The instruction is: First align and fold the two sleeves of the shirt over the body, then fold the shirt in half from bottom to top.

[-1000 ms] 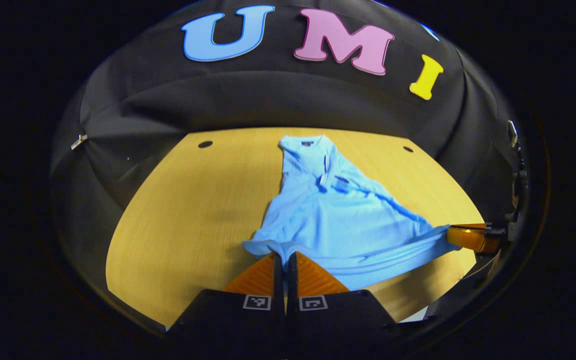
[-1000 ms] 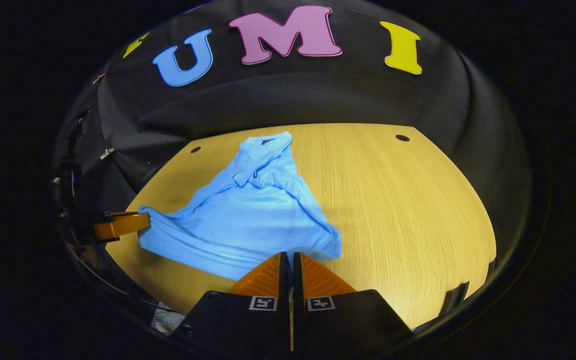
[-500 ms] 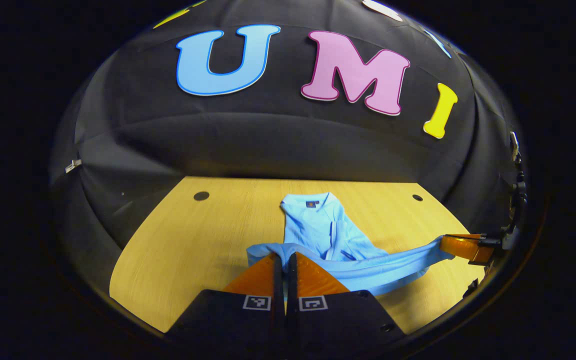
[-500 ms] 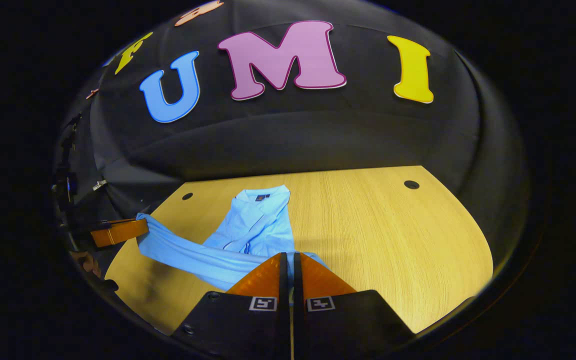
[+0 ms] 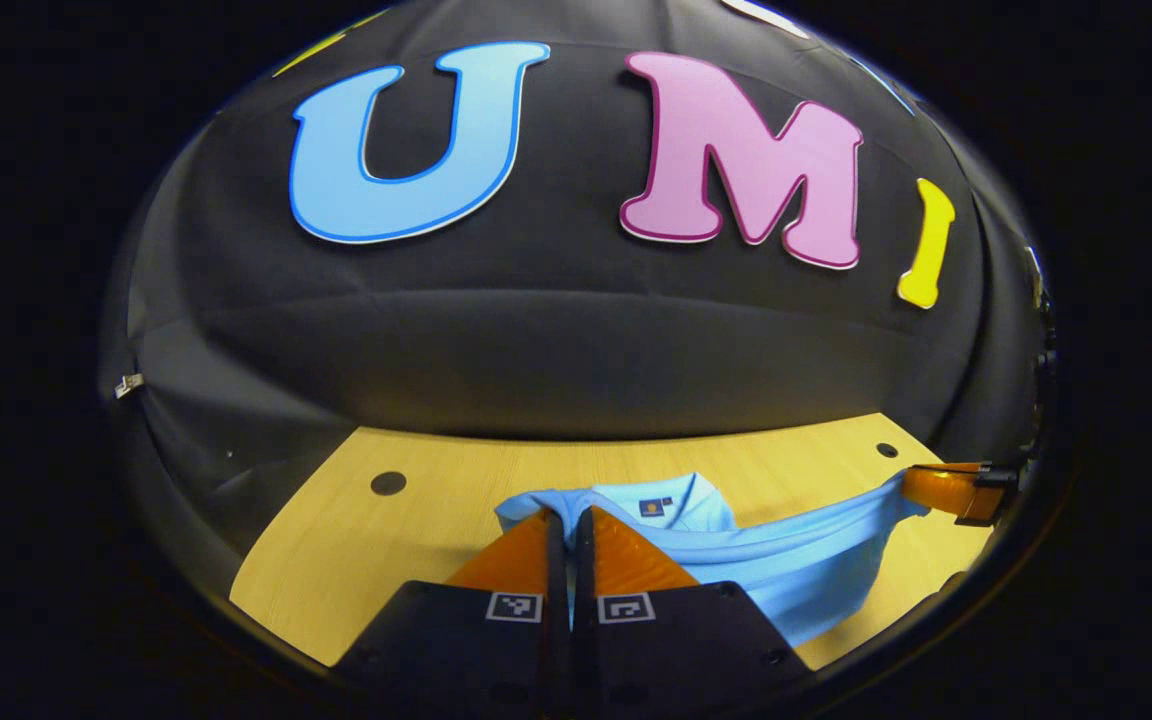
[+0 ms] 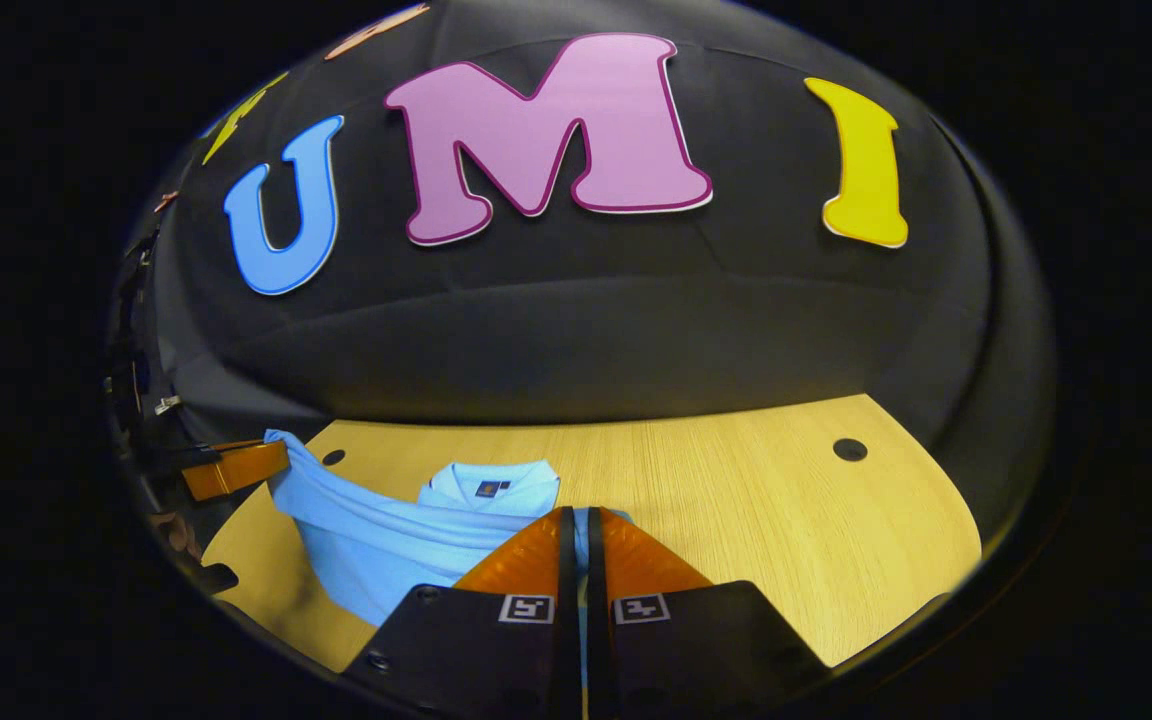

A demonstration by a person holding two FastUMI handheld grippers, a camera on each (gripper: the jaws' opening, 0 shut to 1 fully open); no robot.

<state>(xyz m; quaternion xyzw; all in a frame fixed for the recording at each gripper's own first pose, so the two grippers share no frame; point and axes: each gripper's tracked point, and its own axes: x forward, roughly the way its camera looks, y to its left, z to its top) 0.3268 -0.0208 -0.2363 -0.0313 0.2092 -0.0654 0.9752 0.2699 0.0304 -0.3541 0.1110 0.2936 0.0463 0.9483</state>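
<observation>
Pale wooden tabletop (image 5: 356,540) with small dark holes is stretching toward the black cloth wall, and the light blue short-sleeved shirt (image 5: 786,560) is lying on it, collar end nearest the wall. Left gripper (image 5: 568,525) is pinching one bottom corner of the hem, fingers pressed together on the fabric. Right gripper (image 6: 576,525) is doing the same at the other corner, and it is also showing at the far edge of the left gripper view (image 5: 946,490). Between them the hem is hanging taut above the body, level with the collar (image 6: 491,487). That even, two-corner hold is probably keeping the edge straight for the bottom-to-top fold, which looks nearly ready to set down.
</observation>
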